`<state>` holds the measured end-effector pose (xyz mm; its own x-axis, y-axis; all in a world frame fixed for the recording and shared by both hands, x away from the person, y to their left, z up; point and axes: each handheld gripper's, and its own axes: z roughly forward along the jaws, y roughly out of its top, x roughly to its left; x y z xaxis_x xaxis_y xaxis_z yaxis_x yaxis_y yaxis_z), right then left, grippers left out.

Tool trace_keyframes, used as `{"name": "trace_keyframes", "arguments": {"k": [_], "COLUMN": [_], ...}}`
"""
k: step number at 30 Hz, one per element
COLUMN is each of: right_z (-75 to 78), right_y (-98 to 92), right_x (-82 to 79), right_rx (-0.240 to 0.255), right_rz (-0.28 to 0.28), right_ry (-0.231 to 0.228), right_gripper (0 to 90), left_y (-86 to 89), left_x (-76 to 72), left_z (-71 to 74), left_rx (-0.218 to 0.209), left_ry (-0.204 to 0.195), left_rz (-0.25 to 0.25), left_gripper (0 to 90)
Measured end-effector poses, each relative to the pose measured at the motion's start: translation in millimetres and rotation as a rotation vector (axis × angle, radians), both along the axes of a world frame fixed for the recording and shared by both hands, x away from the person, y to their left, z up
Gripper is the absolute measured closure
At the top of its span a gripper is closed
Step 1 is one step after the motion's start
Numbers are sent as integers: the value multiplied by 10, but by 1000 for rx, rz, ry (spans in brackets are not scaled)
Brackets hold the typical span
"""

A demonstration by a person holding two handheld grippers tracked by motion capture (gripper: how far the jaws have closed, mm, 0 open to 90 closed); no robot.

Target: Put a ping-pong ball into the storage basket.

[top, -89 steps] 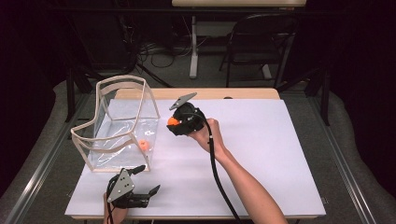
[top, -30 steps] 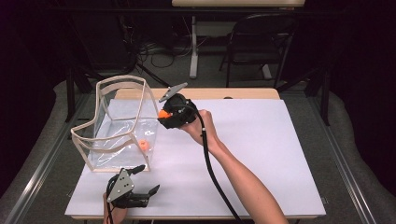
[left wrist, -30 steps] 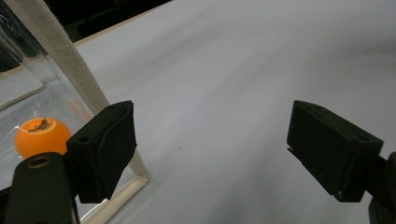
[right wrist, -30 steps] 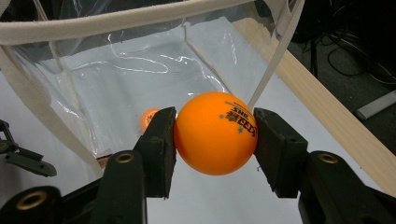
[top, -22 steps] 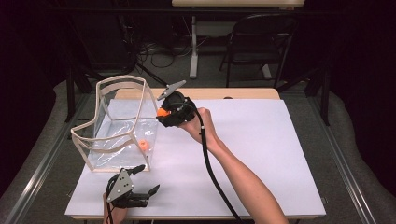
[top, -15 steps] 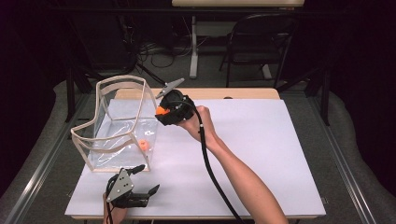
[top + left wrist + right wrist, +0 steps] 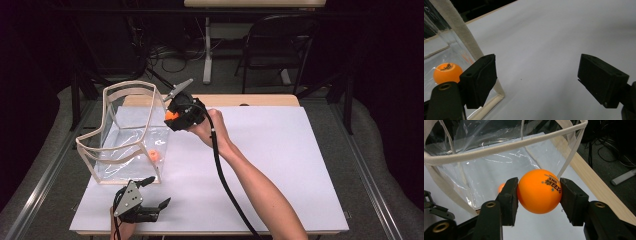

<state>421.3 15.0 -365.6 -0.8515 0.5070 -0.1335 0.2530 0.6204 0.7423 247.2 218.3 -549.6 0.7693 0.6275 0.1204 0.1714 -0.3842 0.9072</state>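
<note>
Jaws clamped on a small orange ping-pong ball (image 7: 539, 191), my right gripper (image 7: 175, 111) hovers beside the rim of the clear plastic bag with cream fabric trim (image 7: 131, 89); a second orange ball (image 7: 154, 155) lies inside. Left gripper (image 7: 152, 192), released, waits near the bag's front corner. Next, I judge: carry over the rim, release.

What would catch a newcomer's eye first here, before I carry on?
The orange ball clamped between the right gripper pads, held just outside the rim of the clear bag at the table's left. A second orange ball already lies on the bag's floor. The left gripper rests open at the near table edge.
</note>
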Motion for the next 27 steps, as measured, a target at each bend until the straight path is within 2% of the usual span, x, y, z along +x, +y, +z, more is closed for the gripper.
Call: {"name": "trace_keyframes", "arguments": {"k": [27], "right_z": [196], "right_y": [93], "right_x": [-26], "right_rx": [23], "right_rz": [17], "right_ry": [-22], "right_gripper": [511], "left_y": [6], "left_x": [-5], "left_z": [3], "left_rx": [0], "left_ry": [-1], "left_rz": [4], "left_gripper": [157]}}
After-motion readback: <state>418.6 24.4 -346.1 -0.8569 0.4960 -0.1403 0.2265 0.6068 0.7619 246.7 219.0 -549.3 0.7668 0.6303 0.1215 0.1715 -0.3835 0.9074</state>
